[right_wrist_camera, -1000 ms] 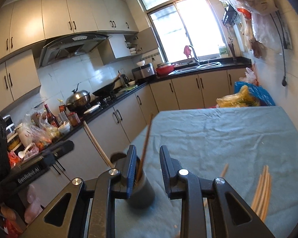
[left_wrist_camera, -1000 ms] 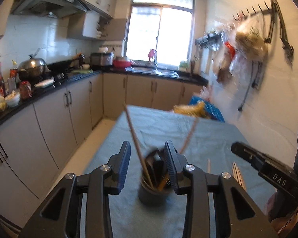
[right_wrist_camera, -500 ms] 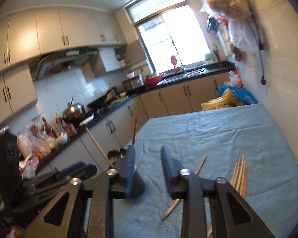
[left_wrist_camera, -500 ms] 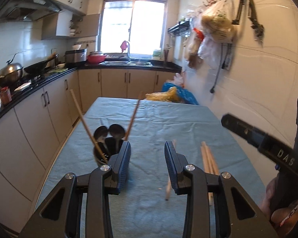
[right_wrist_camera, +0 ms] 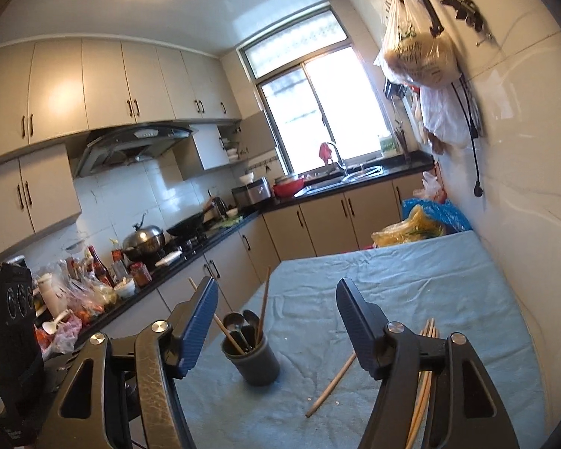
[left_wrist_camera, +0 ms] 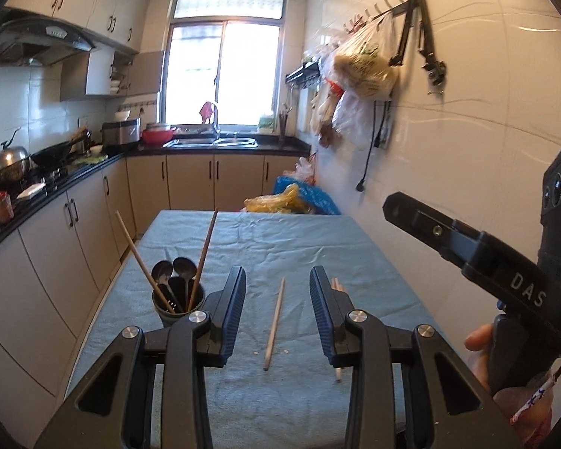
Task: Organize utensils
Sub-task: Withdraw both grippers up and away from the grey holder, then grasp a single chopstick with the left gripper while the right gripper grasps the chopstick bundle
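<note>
A dark cup (left_wrist_camera: 177, 305) stands on the blue-clothed table (left_wrist_camera: 280, 247), holding black spoons and two leaning chopsticks. My left gripper (left_wrist_camera: 276, 299) hovers to the cup's right, open and empty. One loose chopstick (left_wrist_camera: 275, 323) lies on the cloth below the gap between its fingers. A chopstick bundle (left_wrist_camera: 336, 284) peeks from behind its right finger. In the right wrist view my right gripper (right_wrist_camera: 276, 318) hangs above and before the cup (right_wrist_camera: 254, 359), its jaws opening with nothing between them. The loose chopstick (right_wrist_camera: 333, 381) and the bundle (right_wrist_camera: 426, 374) lie to the right.
Yellow and blue bags (left_wrist_camera: 291, 202) sit at the table's far end. The tiled wall (left_wrist_camera: 448, 131) with hanging bags runs along the right. Cabinets and a crowded counter (right_wrist_camera: 104, 284) line the left. The right gripper (left_wrist_camera: 467, 247) and a hand show at the left view's right side.
Both grippers drew back and rose away from the cup. The right jaws widened, and the chopstick seen between them stands in the cup. The cup shifted left in the left view.
</note>
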Demonstrator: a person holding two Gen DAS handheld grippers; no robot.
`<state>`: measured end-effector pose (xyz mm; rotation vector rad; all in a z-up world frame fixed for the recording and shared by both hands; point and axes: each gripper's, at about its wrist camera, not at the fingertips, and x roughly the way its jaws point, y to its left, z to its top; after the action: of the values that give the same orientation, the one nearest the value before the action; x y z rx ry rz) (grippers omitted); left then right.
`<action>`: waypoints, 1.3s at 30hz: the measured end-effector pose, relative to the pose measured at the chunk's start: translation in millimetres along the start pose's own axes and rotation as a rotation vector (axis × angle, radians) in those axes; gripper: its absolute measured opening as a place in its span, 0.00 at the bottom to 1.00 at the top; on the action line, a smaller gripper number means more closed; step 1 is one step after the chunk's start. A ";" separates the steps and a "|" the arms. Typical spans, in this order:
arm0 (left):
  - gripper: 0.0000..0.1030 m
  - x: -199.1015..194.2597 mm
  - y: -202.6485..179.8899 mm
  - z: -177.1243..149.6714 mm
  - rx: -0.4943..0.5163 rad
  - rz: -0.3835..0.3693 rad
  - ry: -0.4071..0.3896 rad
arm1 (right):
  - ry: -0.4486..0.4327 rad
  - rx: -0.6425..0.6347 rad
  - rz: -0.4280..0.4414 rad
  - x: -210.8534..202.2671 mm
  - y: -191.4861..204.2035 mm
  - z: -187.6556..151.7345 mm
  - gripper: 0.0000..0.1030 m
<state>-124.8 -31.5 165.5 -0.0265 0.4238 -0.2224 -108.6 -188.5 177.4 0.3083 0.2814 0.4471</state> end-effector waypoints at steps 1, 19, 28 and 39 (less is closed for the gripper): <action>0.35 -5.1 -2.3 0.1 0.004 -0.007 -0.010 | -0.007 -0.001 -0.001 -5.5 0.4 1.3 0.68; 0.38 -5.0 -1.6 -10.0 0.003 -0.018 0.015 | 0.017 0.019 0.004 -8.4 8.1 6.1 0.71; 0.38 23.2 9.1 -17.5 -0.007 -0.023 0.080 | 0.093 0.063 0.000 22.1 -6.9 -1.1 0.71; 0.38 77.6 21.5 -36.1 -0.020 -0.024 0.210 | 0.200 0.136 -0.050 68.3 -46.1 -20.1 0.71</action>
<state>-66.3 -26.9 99.6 -0.0281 0.6355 -0.2457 -38.8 -191.9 129.3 0.3893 0.5156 0.4102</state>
